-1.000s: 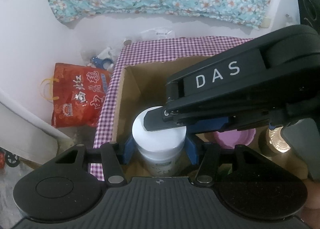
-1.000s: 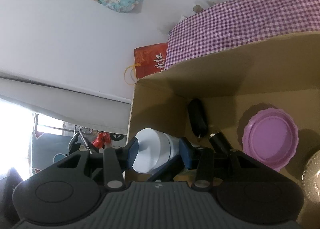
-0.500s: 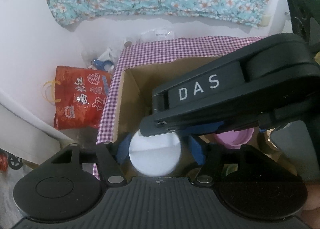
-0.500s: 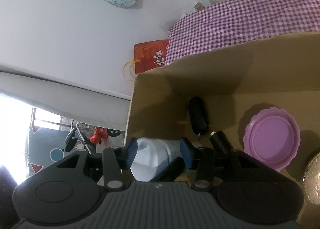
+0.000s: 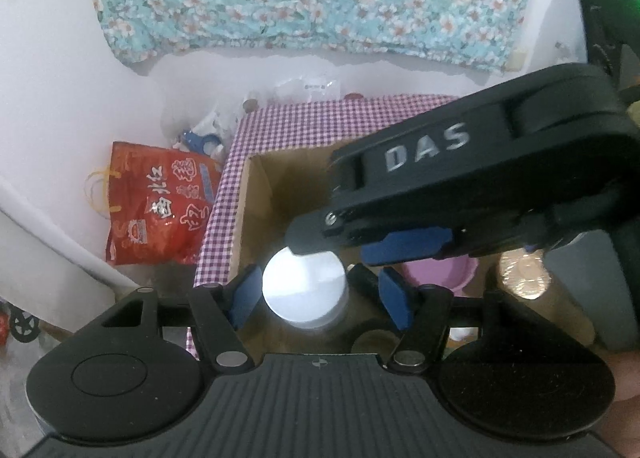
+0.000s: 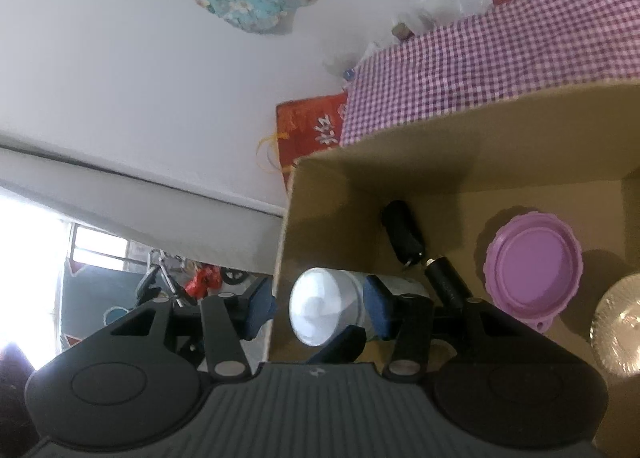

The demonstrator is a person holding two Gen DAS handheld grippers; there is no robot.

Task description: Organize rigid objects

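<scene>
A white-lidded jar [image 5: 304, 290] stands in the near left corner of a cardboard box [image 5: 256, 198]. My left gripper [image 5: 320, 294] is open, its blue pads on either side of the jar with gaps showing. My right gripper [image 6: 320, 306] is open and empty; it also shows in the left wrist view [image 5: 400, 246], above the box and across it. In the right wrist view the jar [image 6: 320, 310] sits between the right pads, lower down in the box [image 6: 480, 138].
The box also holds a purple lid [image 6: 534, 262], a black pouch [image 6: 402, 234], a black cylinder [image 6: 444, 278] and a shiny gold plate [image 6: 620, 326]. The box rests on a purple checked cloth [image 6: 500, 58]. A red bag [image 5: 160, 206] lies on the floor to the left.
My left gripper has let go of the jar and opened; the jar now stands lower in the box. Both grippers have risen, and the right gripper has opened wider and drawn back to the right.
</scene>
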